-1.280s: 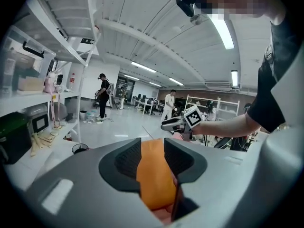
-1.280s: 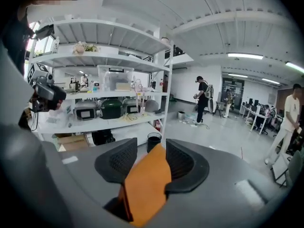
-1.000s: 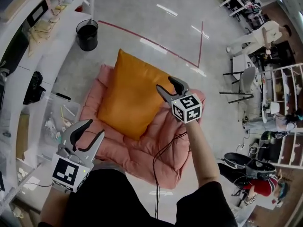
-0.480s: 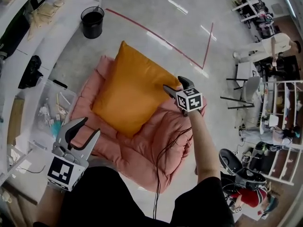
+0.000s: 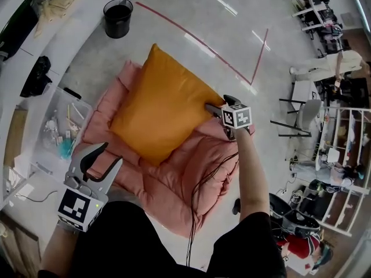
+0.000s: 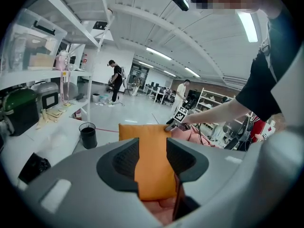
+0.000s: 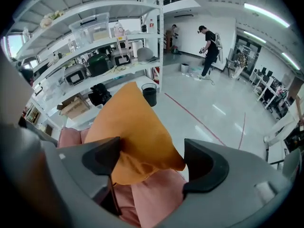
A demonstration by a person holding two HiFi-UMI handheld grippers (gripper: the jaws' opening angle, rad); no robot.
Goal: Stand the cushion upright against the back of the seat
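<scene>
The orange cushion (image 5: 162,114) is seen propped on the pink padded seat (image 5: 194,175). Its upper edge is tilted back toward the seat's raised rear part, so the task is judged to be nearly done. The cushion's right-hand corner lies between the jaws of the right gripper (image 5: 219,104), which are opening. One pad is at the fabric, the other stands clear, and no squeeze is seen (a release, it would seem, so that the cushion is left resting by itself). The left gripper (image 5: 111,154) is held back near the person's body, jaws apart and empty, with the cushion merely framed between them well beyond. How much of the seat back is met by the cushion cannot be told, since the cushion covers it. Part of the seat's near edge is hidden by the person's dark top.
</scene>
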